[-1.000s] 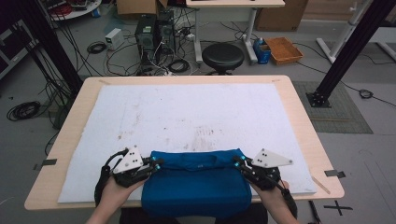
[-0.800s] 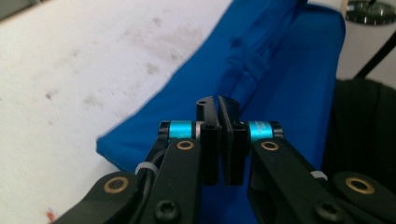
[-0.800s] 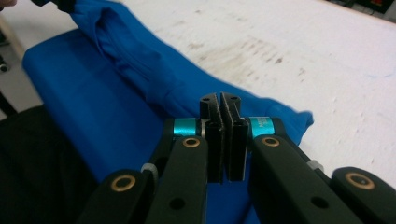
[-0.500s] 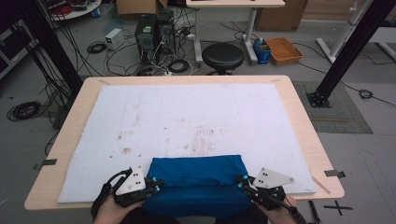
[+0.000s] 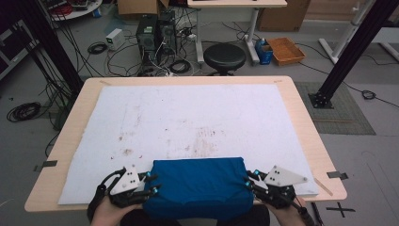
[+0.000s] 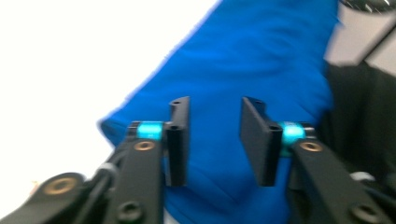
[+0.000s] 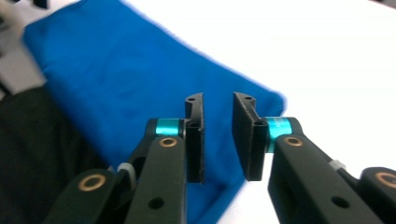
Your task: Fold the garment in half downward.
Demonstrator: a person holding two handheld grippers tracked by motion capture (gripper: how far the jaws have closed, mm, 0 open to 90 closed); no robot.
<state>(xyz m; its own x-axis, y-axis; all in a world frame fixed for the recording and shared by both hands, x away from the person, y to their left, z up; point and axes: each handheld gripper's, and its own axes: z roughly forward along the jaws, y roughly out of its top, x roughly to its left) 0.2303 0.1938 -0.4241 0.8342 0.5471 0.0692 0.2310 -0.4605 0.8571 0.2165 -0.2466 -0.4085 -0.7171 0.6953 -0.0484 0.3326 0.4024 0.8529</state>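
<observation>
A folded blue cloth (image 5: 197, 186) lies at the near edge of the white mat (image 5: 188, 117) and droops over the table's front edge. My left gripper (image 5: 151, 182) sits at the cloth's left edge and my right gripper (image 5: 249, 180) at its right edge. Both pairs of jaws have just been opening. In the left gripper view the left gripper (image 6: 215, 112) stands open with a gap between its pads and the blue cloth (image 6: 261, 56) lying beyond. In the right gripper view the right gripper (image 7: 218, 105) is open more narrowly over the cloth (image 7: 116, 70). Neither presses on the fabric.
The mat covers most of the wooden table (image 5: 310, 136) and shows brown stains near its middle. Beyond the table stand a black stool (image 5: 224, 57), computer towers (image 5: 155, 30) with floor cables, an orange tray (image 5: 285, 50) and a black frame post (image 5: 348, 52).
Both grippers drew the cloth toward the near table edge, then their jaws opened and let go of its side edges.
</observation>
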